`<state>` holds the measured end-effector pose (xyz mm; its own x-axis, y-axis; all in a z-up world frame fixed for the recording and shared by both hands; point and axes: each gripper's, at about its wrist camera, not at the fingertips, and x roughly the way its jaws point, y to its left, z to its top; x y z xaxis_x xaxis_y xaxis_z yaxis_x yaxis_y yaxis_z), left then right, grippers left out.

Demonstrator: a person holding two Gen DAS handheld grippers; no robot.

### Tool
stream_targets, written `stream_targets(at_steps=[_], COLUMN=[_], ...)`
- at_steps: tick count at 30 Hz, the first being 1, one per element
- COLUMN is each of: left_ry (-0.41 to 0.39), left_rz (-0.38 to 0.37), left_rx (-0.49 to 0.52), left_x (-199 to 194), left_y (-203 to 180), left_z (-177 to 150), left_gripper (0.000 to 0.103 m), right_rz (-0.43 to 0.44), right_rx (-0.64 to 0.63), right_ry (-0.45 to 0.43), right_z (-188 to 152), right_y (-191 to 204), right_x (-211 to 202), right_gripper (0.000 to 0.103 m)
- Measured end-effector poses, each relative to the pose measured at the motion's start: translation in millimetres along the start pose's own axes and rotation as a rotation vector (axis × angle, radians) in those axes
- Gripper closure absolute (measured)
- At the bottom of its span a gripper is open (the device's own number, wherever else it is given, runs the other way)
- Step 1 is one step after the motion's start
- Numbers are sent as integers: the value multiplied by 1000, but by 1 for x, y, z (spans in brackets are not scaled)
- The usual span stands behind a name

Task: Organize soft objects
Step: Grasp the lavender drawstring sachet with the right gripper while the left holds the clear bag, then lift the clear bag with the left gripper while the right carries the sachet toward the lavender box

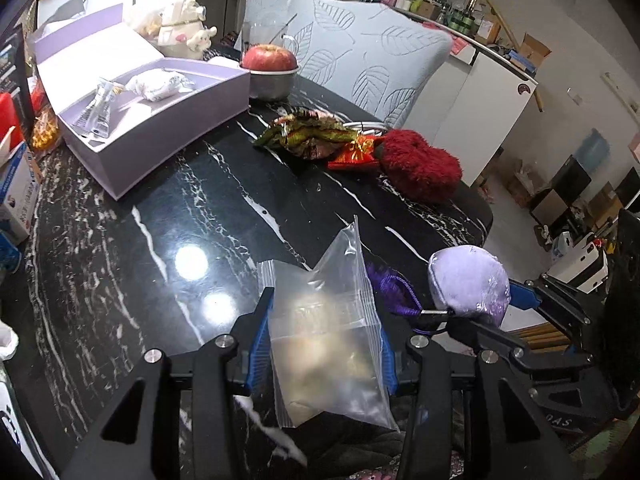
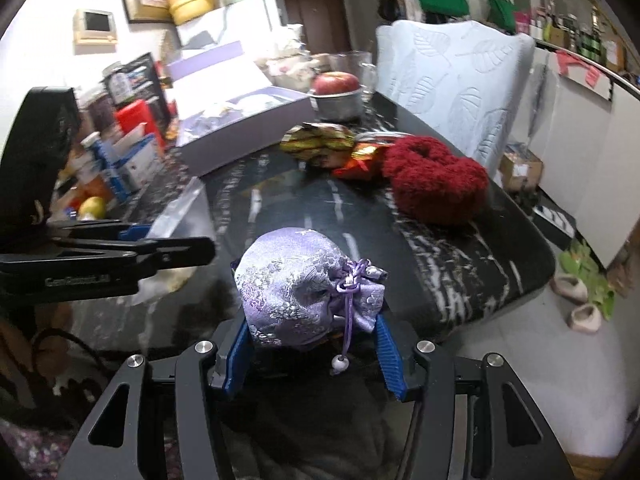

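Observation:
My left gripper (image 1: pixel 324 344) is shut on a clear zip bag (image 1: pixel 328 340) and holds it upright above the black marble table (image 1: pixel 160 200). My right gripper (image 2: pixel 312 344) is shut on a purple brocade drawstring pouch (image 2: pixel 300 284); the pouch also shows at the right of the left wrist view (image 1: pixel 468 284), beside the bag. A red fuzzy scrunchie (image 1: pixel 420 164) lies at the table's far right edge, also in the right wrist view (image 2: pixel 436 184). A green-gold fabric pouch (image 1: pixel 308 132) and a red-gold packet (image 1: pixel 354 152) lie next to it.
An open lilac box (image 1: pixel 152 120) with small items stands at the back left. An apple in a metal bowl (image 1: pixel 270 68) and a glass jug (image 1: pixel 262 30) stand behind it. A plush toy (image 1: pixel 184 20), a leaf-patterned chair back (image 1: pixel 372 60) and clutter at the left edge (image 1: pixel 16 184) surround the table.

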<state>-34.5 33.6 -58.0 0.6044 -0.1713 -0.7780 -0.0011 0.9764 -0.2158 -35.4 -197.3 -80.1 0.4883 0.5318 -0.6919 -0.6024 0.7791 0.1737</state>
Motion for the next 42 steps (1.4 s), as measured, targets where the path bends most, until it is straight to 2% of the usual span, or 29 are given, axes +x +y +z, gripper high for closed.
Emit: stream_targets(at_steps=[7, 11, 16, 28, 36, 42], left_ry=[-85, -151, -234, -470, -553, -569], left_rz=[13, 25, 38, 126, 153, 188], left_rx=[12, 24, 56, 128, 126, 113], left_x=[-33, -56, -86, -153, -168, -164], left_y=[0, 2, 6, 21, 42, 63], left_z=[1, 7, 22, 77, 122, 159], left_gripper=[59, 59, 59, 59, 59, 59], right_rz=[78, 138, 167, 188, 184, 196], right_rx=[-59, -82, -135, -286, -333, -364], right_ry=[-38, -79, -152, -341, -410, -427], right_z=[3, 15, 36, 113, 169, 216], right_y=[21, 31, 45, 85, 100, 111], right_x=[-14, -27, -45, -69, -66, -48], right_gripper=[49, 49, 49, 49, 49, 49])
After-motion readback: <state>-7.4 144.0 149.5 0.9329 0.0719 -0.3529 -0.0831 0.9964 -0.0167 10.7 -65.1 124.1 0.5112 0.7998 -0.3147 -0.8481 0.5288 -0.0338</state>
